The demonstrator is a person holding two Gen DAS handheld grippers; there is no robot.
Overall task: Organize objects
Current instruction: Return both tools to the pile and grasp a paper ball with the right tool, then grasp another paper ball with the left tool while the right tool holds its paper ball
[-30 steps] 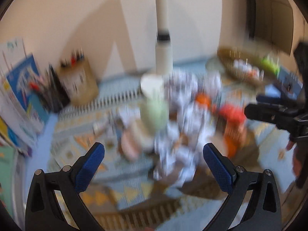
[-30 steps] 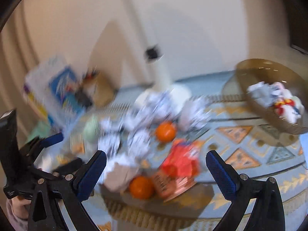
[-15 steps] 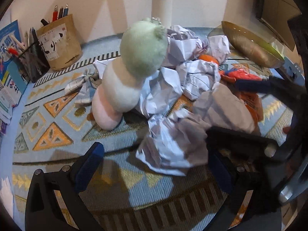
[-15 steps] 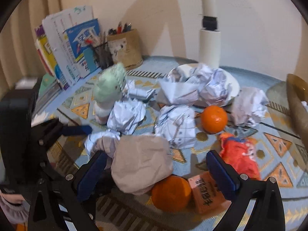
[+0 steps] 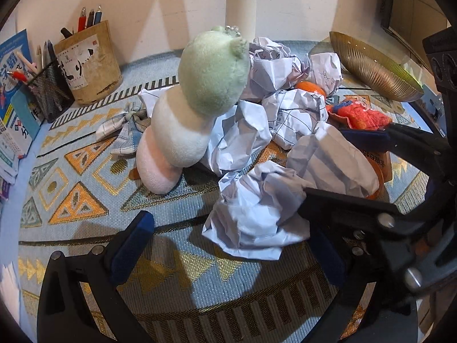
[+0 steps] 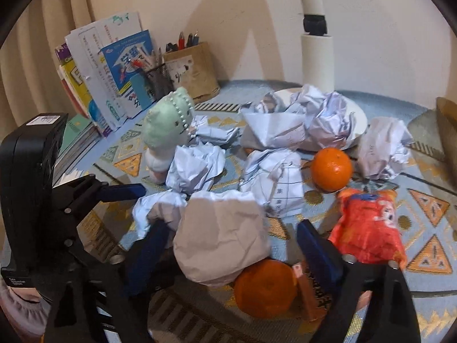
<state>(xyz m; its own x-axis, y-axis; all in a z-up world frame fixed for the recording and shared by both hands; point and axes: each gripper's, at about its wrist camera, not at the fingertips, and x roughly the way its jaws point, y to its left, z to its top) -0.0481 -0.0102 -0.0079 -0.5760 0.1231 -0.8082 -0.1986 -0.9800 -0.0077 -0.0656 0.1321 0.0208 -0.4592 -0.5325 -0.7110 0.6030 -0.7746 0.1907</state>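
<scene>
Crumpled paper ball (image 6: pixel 222 237) between right gripper (image 6: pixel 228 245) fingers

The right claw (image 6: pixel 231 245) is closing in around the grey-brown paper ball (image 6: pixel 222 234), its blue fingers (image 6: pixel 320 248) now narrower than half a second ago. The left claw (image 5: pixel 228 245) is settling nearer the white crumpled paper (image 5: pixel 254 214), jaws wide apart.

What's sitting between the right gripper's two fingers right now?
In the right wrist view, a crumpled grey-white paper ball fills the gap of the right gripper; an orange sits just below it.
</scene>
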